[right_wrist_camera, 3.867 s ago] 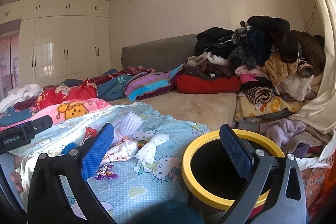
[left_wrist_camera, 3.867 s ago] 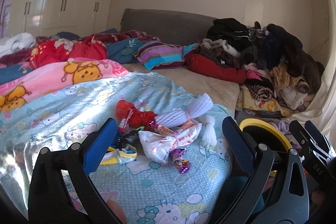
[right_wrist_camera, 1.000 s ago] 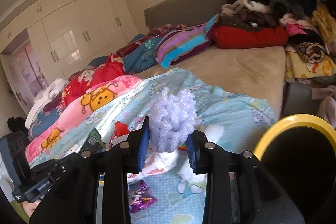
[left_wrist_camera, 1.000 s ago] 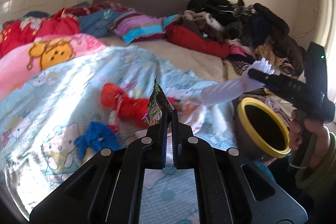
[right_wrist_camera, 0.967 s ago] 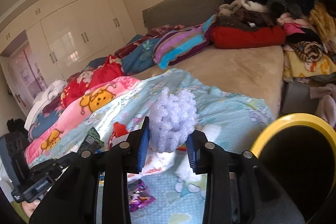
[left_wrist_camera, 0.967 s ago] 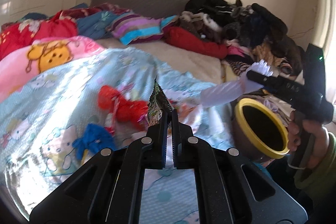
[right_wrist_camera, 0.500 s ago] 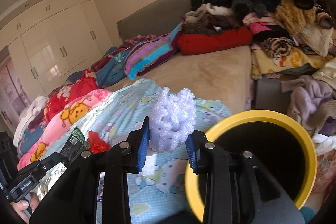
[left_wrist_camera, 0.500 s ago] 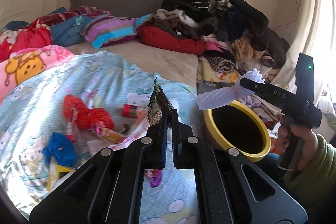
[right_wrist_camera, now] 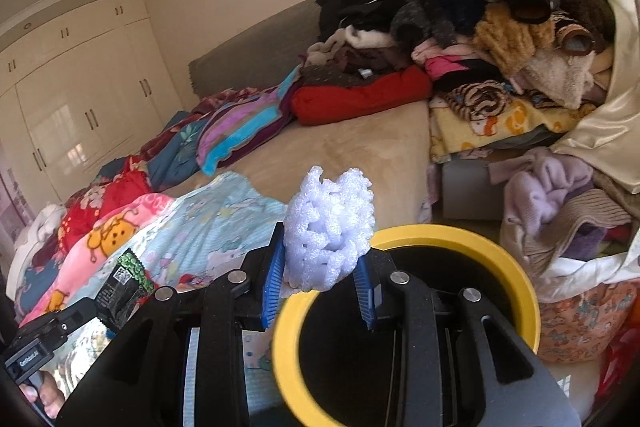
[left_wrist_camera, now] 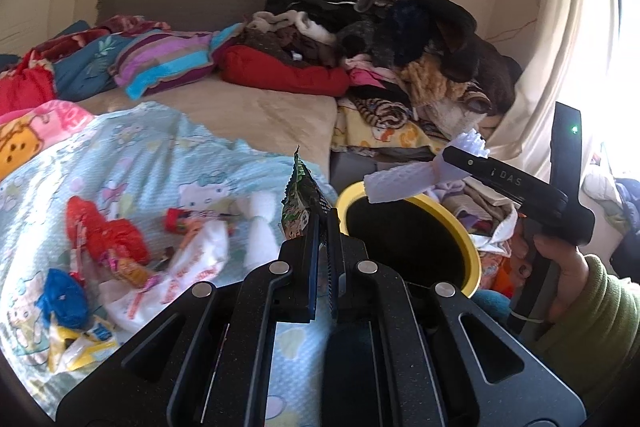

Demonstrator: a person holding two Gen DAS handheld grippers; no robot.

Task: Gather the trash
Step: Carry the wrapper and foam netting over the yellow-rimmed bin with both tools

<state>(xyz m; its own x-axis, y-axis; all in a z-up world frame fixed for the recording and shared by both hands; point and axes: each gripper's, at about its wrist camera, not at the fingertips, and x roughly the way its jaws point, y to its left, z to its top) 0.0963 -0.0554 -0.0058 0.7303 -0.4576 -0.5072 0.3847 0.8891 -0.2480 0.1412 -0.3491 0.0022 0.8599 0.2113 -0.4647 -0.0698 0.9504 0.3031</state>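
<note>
Crinkled green foil, a snack wrapper [left_wrist_camera: 301, 205], is standing upright in the left gripper [left_wrist_camera: 323, 227], whose jaws are pinching it just left of the yellow-rimmed bin [left_wrist_camera: 474, 259]. Further right, the right gripper [right_wrist_camera: 320, 277] is clamping white foam netting [right_wrist_camera: 330, 233], already hanging over the rim and nearer the mouth.

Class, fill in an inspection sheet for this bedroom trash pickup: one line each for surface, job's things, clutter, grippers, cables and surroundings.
Surface: light blue cartoon blanket on a bed.
Job's things: yellow-rimmed bin beside the bed; green snack wrapper; white foam net; loose wrappers on the blanket.
Clutter: clothes pile.
Grippers: left gripper shut on the wrapper; right gripper shut on the foam net, at the bin's rim.
Cables: thin wire on the wall.
Surroundings: wardrobe, curtain.
</note>
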